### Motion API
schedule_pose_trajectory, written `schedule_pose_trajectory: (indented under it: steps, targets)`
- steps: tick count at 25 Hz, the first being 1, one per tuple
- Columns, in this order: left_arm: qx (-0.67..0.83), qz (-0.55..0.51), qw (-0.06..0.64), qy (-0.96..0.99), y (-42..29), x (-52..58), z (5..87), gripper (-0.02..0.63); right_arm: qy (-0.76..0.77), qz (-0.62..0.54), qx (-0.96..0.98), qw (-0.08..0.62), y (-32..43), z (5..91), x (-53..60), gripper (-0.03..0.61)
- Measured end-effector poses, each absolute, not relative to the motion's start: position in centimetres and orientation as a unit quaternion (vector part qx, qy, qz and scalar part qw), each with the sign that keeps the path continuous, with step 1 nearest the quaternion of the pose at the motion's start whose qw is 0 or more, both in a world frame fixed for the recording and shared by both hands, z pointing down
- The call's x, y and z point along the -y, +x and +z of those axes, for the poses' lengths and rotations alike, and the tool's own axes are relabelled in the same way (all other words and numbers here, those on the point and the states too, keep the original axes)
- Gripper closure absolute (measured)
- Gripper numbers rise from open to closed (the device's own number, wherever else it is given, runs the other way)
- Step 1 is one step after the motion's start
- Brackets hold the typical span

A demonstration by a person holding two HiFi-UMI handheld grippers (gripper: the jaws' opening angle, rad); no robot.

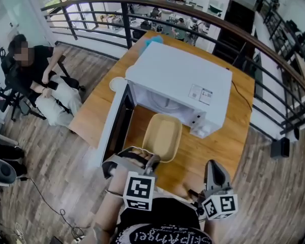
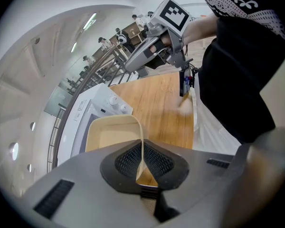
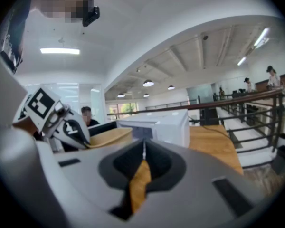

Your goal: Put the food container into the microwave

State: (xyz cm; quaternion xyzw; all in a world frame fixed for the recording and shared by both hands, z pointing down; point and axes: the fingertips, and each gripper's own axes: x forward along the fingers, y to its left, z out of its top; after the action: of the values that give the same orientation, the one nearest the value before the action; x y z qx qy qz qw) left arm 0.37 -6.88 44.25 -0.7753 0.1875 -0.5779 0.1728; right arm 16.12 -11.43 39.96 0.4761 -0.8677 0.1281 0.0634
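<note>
beige rim pinched tight between the closed jaws of the left gripper (image 2: 142, 151): the food container (image 1: 163, 135) sits low by the table's (image 1: 229, 136) near edge, possibly resting on it, its long axis running from the gripper towards the open microwave's (image 1: 180, 80) mouth. right gripper (image 3: 143, 146), jaws together and empty, hovers near the same edge.

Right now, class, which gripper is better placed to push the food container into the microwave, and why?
Left. The left gripper is clamped on the rim of the container, just in front of the open microwave. The right gripper is shut on nothing, off to the side.
</note>
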Motion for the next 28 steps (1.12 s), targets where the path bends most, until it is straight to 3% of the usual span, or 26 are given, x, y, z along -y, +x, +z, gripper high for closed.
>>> schedule_pose_trajectory:
  steps: [17, 28]
  targets:
    - [-0.187, -0.580, 0.206, -0.766, -0.6, 10.6, 46.3, 0.574, 0.501, 0.125, 0.855, 0.058, 17.0, 39.5, 11.6, 0.543]
    - [-0.192, -0.586, 0.188, -0.765, -2.6, 14.9, 49.4, 0.575, 0.520, 0.125, 0.843, 0.060, 17.3, 39.0, 11.6, 0.543]
